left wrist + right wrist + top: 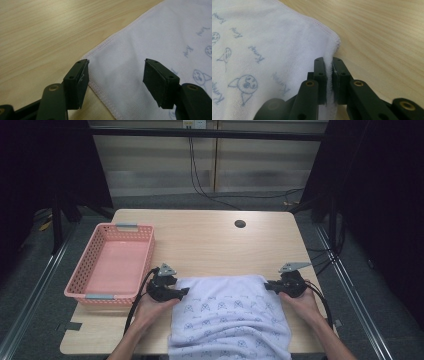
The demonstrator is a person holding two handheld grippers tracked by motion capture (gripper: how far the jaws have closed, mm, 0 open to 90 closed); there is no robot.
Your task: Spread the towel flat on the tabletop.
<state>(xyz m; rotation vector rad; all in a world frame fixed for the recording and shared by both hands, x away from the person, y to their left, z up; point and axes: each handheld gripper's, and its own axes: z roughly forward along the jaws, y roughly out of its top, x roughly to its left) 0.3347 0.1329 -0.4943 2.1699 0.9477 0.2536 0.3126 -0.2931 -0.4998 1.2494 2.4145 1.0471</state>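
A white towel [227,312] printed with small blue drawings lies flat on the wooden table [210,240] and hangs over its near edge. My left gripper [186,291] sits at the towel's far left corner. In the left gripper view its jaws stand open around that corner of the towel [120,75], one on each side. My right gripper [266,285] is at the far right corner. In the right gripper view it [329,65] is shut on the towel's edge [336,42], with cloth pinched between the jaws.
A pink perforated plastic basket [111,264] stands empty at the table's left side, close to my left gripper. A round cable hole [240,224] sits near the table's far edge. Bare wood stretches beyond the towel.
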